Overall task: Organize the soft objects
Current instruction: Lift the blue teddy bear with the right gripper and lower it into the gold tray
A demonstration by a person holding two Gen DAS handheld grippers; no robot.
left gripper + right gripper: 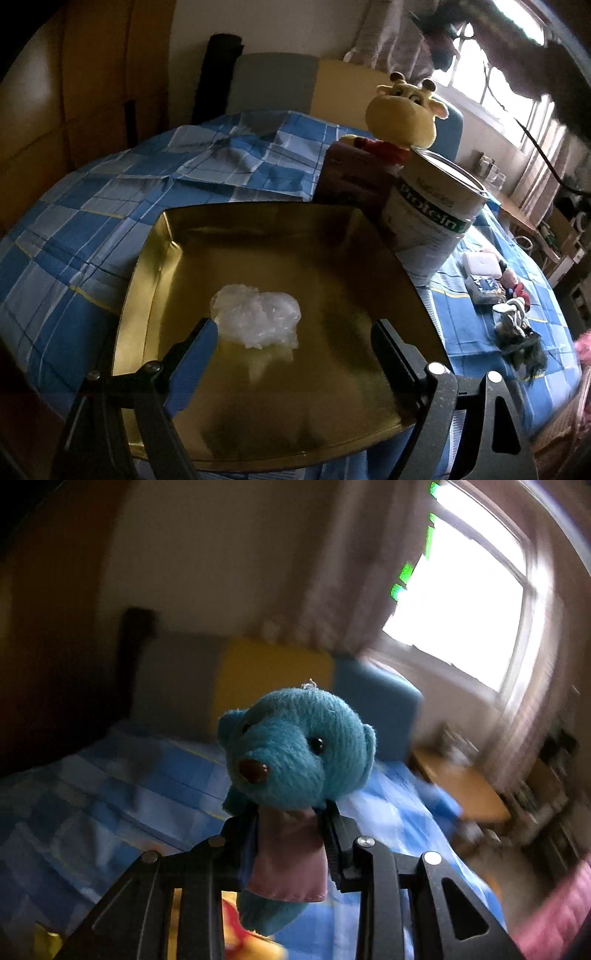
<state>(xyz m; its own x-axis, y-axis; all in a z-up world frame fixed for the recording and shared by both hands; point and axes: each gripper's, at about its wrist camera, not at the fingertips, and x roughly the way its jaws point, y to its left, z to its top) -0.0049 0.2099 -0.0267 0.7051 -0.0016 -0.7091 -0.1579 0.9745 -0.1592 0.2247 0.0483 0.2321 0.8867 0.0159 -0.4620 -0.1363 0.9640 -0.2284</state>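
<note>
Small teal plush bear (299, 746), fuzzy, black bead eyes, brown nose, pink cloth at the neck, clamped by that cloth in the jaws of the right gripper (290, 834), raised above the blue checked bed (110, 794). Gold square tray (155, 258) on the bed, holding one crumpled clear plastic wad (255, 317). Left gripper (295, 350) over the tray, jaws wide, nothing between. Protein can (432, 218) and yellow giraffe plush (402, 110) just beyond the tray.

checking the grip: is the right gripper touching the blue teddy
Touching: in the right wrist view the right gripper is clamped on the blue teddy.
</note>
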